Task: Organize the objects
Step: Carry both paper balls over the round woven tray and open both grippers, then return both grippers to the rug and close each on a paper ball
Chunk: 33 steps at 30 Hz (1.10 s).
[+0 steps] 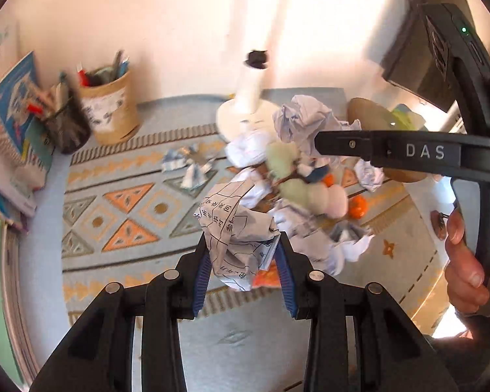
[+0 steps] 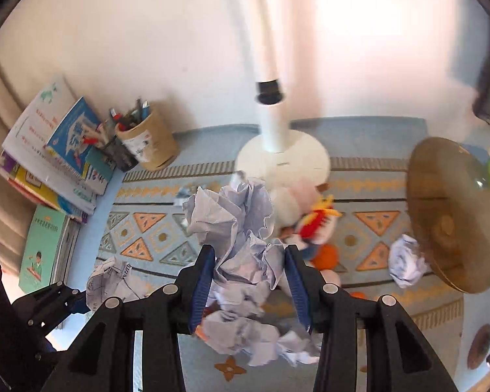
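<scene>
My left gripper [image 1: 243, 251] is shut on a crumpled printed paper ball [image 1: 235, 228] and holds it above the patterned mat [image 1: 121, 209]. My right gripper [image 2: 250, 254] is shut on a larger crumpled white paper ball [image 2: 235, 219], also lifted; that ball shows in the left wrist view [image 1: 305, 121]. More crumpled papers [image 2: 254, 336] lie on the mat below, with plush toys [image 1: 307, 192] and small oranges [image 1: 357, 207] among them. One more paper ball [image 2: 405, 261] lies at the right. The left gripper with its paper [image 2: 107, 281] shows at the lower left of the right wrist view.
A white lamp base with pole [image 2: 282, 156] stands at the back middle. Pen holders [image 1: 114, 107] and a stack of books [image 1: 9, 150] sit at the left by the wall. A round wooden board [image 2: 454, 212] stands at the right. A folded paper scrap [image 1: 191, 163] lies on the mat.
</scene>
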Available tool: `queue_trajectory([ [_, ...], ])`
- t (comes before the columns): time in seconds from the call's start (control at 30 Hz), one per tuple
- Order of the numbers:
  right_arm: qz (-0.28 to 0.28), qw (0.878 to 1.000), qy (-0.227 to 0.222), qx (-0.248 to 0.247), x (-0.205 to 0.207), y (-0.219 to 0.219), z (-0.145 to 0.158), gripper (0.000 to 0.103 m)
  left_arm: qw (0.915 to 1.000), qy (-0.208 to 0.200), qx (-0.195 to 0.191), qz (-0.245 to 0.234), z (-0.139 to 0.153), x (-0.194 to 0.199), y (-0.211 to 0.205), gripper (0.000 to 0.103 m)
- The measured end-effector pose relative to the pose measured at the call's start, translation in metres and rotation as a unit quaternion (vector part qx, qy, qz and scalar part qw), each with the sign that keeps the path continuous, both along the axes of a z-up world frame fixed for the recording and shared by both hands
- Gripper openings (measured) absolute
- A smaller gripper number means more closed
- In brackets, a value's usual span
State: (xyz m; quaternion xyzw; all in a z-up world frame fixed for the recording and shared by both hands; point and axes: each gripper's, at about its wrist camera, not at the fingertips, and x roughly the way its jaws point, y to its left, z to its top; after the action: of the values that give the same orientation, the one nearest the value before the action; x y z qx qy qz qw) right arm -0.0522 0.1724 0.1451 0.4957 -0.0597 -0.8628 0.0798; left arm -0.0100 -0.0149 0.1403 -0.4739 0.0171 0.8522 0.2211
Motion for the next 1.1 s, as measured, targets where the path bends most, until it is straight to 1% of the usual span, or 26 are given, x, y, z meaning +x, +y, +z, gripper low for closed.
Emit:
queue_trajectory([
  [0.1,-0.075,0.997,0.006,0.011,0.007,0.071,0.011,0.043,0.9985,0.017,0.014,-0.050,0.017,-0.008,0.059,0.034],
  [0.2,-0.149,0.989,-0.007,0.018,0.010,0.141,0.014,0.043,0.9951,0.031,0.018,-0.092,0.028,-0.018,0.123,0.034],
  [0.27,-0.189,0.982,-0.017,0.019,0.011,0.186,0.012,0.043,0.9931,0.038,0.015,-0.110,0.031,-0.027,0.165,0.034],
  [0.33,-0.217,0.976,-0.027,0.019,0.009,0.219,0.008,0.043,0.9922,0.030,0.018,-0.120,0.031,-0.039,0.203,0.034],
  [0.43,-0.234,0.972,-0.034,0.017,0.007,0.257,0.002,0.043,0.9920,0.031,0.008,-0.122,0.032,-0.054,0.248,0.034],
  [0.5,-0.232,0.972,-0.035,0.021,0.004,0.273,0.001,0.043,0.9921,0.039,0.002,-0.120,0.037,-0.059,0.272,0.036],
  [0.53,-0.228,0.973,-0.034,0.019,0.003,0.279,0.000,0.045,0.9924,0.042,0.000,-0.116,0.038,-0.062,0.281,0.038],
  [0.57,-0.222,0.974,-0.034,0.019,0.002,0.284,-0.001,0.047,0.9931,0.044,-0.001,-0.109,0.040,-0.064,0.288,0.042],
  [0.6,-0.215,0.976,-0.033,0.022,0.002,0.287,-0.002,0.056,0.9941,0.044,-0.003,-0.099,0.041,-0.068,0.295,0.054],
  [0.63,-0.210,0.977,-0.033,0.028,0.002,0.290,-0.002,0.069,0.9951,0.041,-0.004,-0.090,0.041,-0.071,0.299,0.070],
  [0.67,-0.207,0.977,-0.031,0.036,0.003,0.292,-0.003,0.072,0.9961,0.036,-0.005,-0.081,0.041,-0.074,0.304,0.077],
  [0.7,-0.199,0.979,-0.030,0.037,0.005,0.293,-0.004,0.073,0.9969,0.035,-0.002,-0.070,0.040,-0.075,0.304,0.082],
  [0.8,-0.175,0.983,-0.038,0.029,0.011,0.295,-0.009,0.073,0.9986,0.016,0.007,-0.049,0.035,-0.074,0.299,0.082],
  [0.9,-0.147,0.988,-0.044,0.015,0.016,0.293,-0.013,0.073,0.9997,0.006,0.007,-0.020,0.031,-0.063,0.279,0.082],
  [1.0,-0.106,0.994,-0.038,0.005,0.020,0.280,-0.011,0.073,0.9992,-0.002,0.022,0.032,0.032,-0.047,0.237,0.082],
  [1.1,-0.060,0.998,-0.026,-0.004,0.023,0.256,-0.006,0.073,0.9939,-0.007,0.039,0.103,0.038,-0.026,0.180,0.082],
])
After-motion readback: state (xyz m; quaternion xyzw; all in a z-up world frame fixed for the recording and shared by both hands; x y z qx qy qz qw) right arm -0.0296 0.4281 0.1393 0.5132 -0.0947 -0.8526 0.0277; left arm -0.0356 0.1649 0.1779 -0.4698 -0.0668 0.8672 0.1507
